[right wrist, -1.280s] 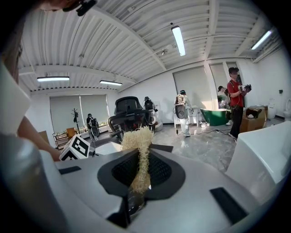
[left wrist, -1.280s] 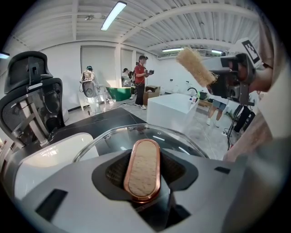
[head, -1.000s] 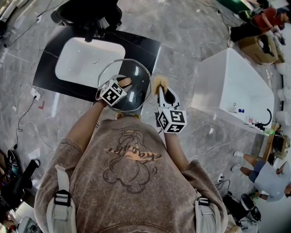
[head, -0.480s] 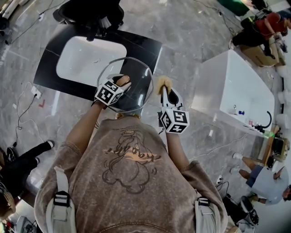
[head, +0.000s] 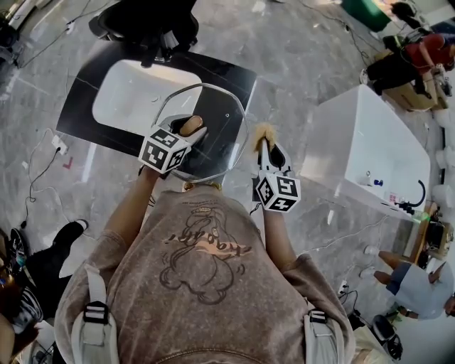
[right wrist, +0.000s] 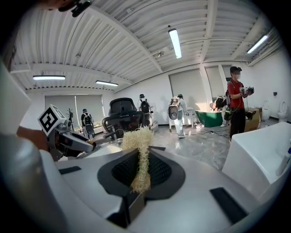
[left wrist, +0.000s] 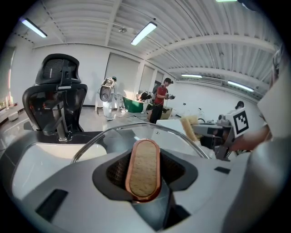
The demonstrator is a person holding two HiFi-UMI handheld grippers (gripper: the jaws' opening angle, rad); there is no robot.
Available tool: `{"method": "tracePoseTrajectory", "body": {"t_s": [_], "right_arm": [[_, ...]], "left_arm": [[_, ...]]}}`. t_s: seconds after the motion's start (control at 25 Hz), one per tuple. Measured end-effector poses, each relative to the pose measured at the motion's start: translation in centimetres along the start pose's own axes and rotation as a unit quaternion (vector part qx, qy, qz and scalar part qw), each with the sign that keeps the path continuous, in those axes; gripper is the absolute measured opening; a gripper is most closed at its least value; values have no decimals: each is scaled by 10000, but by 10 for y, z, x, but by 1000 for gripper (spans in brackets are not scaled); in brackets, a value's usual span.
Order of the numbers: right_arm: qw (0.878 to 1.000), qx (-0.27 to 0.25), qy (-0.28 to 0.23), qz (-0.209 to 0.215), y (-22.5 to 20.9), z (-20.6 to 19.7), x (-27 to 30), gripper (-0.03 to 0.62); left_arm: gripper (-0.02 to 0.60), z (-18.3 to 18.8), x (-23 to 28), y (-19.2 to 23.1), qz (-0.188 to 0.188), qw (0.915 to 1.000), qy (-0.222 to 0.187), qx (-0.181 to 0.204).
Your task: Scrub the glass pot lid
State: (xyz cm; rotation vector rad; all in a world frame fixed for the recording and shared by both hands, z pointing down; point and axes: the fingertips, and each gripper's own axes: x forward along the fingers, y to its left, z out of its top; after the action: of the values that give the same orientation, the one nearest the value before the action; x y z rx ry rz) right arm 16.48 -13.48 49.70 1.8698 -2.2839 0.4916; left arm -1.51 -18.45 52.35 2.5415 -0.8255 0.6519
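Observation:
My left gripper is shut on the wooden, copper-rimmed handle of the glass pot lid. It holds the lid in the air over the near right corner of the black counter. My right gripper is shut on a yellowish fibre scrubber, which sits just beside the lid's right rim. Whether they touch I cannot tell. In the right gripper view the scrubber stands up between the jaws, with the left gripper's marker cube off to the left. The left gripper view shows the lid's rim arching ahead.
A white sink basin is set in the black counter, and a black office chair stands behind it. A white bathtub is at the right. Cables lie on the marble floor, and other people stand at the far right and lower left.
The lid and both grippers have drifted slightly right and up in the head view. Both grips are unchanged, and the scrubber stays by the lid's right rim.

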Motion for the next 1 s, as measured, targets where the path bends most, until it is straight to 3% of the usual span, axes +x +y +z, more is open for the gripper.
{"method": "tracePoseTrajectory", "body": {"t_s": [0.12, 0.24, 0.52, 0.68, 0.88, 0.92, 1.0], "right_arm": [[10000, 40, 18, 16, 2, -2, 2, 44], [9999, 124, 13, 33, 3, -2, 1, 44], [9997, 157, 4, 184, 10, 2, 3, 44], [9993, 138, -21, 342, 18, 7, 7, 44], [9988, 68, -26, 490, 27, 10, 12, 44], [9986, 70, -22, 521, 29, 10, 12, 44], [9981, 83, -30, 612, 32, 14, 13, 44]], "left_arm": [[183, 11, -10, -1, -155, 9988, -253, -395], [183, 22, -20, -4, -458, 9919, -609, -1016], [183, 36, -34, -10, -1325, 9579, -1293, -2193], [183, 40, -41, -14, -1834, 9309, -1624, -2710], [183, 41, -46, -15, -2382, 8702, -2035, -3804], [183, 42, -46, -15, -2434, 8634, -2098, -3889], [183, 42, -46, -15, -2457, 8598, -2139, -3933]]}}
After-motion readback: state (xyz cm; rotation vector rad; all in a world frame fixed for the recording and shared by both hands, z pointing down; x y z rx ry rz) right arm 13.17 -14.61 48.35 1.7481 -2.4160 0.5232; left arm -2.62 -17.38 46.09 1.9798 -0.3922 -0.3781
